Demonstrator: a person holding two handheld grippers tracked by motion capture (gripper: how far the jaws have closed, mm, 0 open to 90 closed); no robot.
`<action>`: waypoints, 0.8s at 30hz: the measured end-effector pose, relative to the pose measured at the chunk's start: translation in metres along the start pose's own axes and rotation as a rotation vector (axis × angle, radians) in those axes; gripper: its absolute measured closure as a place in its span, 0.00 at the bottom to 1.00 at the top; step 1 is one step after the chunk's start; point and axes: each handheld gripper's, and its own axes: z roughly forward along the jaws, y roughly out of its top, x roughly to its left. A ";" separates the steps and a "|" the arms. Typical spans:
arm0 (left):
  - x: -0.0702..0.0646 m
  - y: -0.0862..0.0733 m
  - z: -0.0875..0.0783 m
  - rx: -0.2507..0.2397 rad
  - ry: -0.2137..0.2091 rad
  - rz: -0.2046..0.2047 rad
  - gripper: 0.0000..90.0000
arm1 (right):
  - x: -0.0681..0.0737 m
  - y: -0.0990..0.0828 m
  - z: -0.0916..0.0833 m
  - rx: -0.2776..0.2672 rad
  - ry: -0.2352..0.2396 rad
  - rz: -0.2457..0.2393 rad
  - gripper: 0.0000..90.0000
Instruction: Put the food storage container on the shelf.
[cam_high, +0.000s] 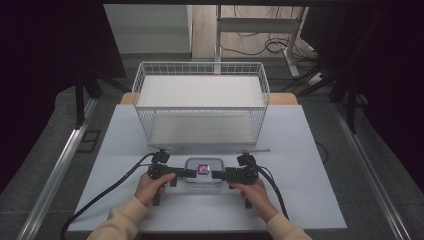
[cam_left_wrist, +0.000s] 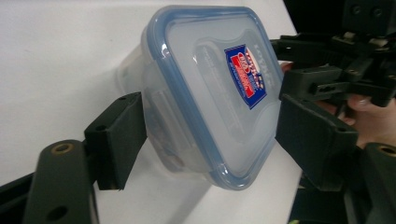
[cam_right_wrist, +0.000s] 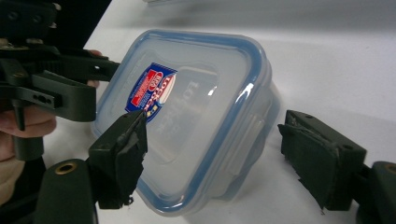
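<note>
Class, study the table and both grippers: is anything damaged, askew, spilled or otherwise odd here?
One thing stands out: the right gripper's pads look torn and ragged at the edges. The lidded container sits flat on the table with its lid seated, nothing spilled. The wire basket stands upright.

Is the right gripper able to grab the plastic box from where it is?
Probably yes. The right gripper already has its open jaws on either side of the plastic box, with nothing between them and the box.

White wire basket (cam_high: 200, 102) on pale table (cam_high: 310, 165), behind; desk legs beyond.
</note>
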 end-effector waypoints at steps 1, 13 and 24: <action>0.000 0.000 0.000 0.002 0.001 -0.002 0.28 | 0.000 0.000 0.000 0.000 0.003 0.006 0.28; 0.007 -0.001 -0.004 -0.002 -0.005 -0.054 0.49 | -0.005 0.000 -0.002 0.000 0.048 0.083 0.45; 0.002 -0.007 -0.011 -0.025 -0.018 -0.041 0.56 | -0.001 -0.004 -0.010 -0.029 0.060 0.091 0.52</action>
